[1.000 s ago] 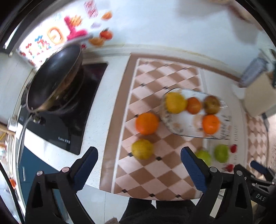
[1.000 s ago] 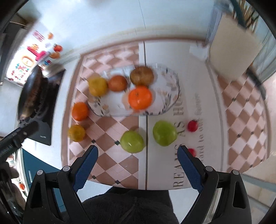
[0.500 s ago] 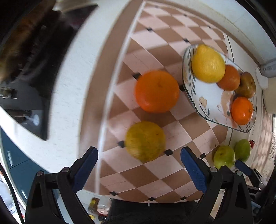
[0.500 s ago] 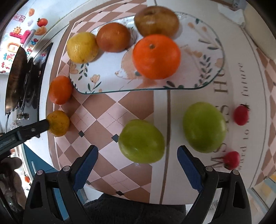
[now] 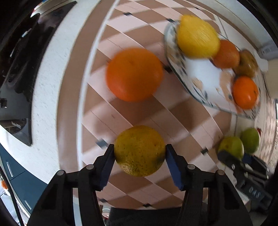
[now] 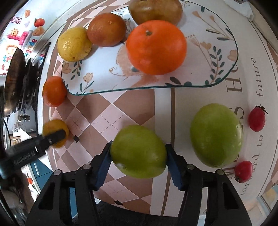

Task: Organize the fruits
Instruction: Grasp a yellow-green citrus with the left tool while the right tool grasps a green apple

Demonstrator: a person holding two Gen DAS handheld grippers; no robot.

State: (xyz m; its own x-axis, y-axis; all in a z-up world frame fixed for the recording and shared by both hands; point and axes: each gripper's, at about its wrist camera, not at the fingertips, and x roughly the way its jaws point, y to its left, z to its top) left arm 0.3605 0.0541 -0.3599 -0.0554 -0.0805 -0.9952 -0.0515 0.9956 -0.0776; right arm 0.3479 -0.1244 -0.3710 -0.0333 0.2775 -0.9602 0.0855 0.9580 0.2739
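My left gripper (image 5: 139, 156) points down over the checked mat, its jaws closing, and both blue pads touch the sides of a mottled yellow-green orange (image 5: 139, 147). My right gripper (image 6: 138, 154) is closing too, its pads against a green apple (image 6: 138, 149). A second green apple (image 6: 215, 135) lies to its right. An orange (image 5: 134, 74) lies loose beside the flowered glass plate (image 6: 217, 34). That plate holds a lemon (image 6: 73, 44), a dark orange (image 6: 106, 29), a brown fruit (image 6: 154, 10) and a bright orange (image 6: 156, 47).
Two small red fruits (image 6: 256, 119) lie on the mat at the far right. A frying pan (image 6: 15, 74) sits on a black cooktop (image 5: 15, 69) to the left. The counter's front edge runs just below both grippers.
Both grippers have dropped towards the mat and drawn their jaws in: the left around the yellow-green orange, the right around the green apple. The other fruit has stayed put.
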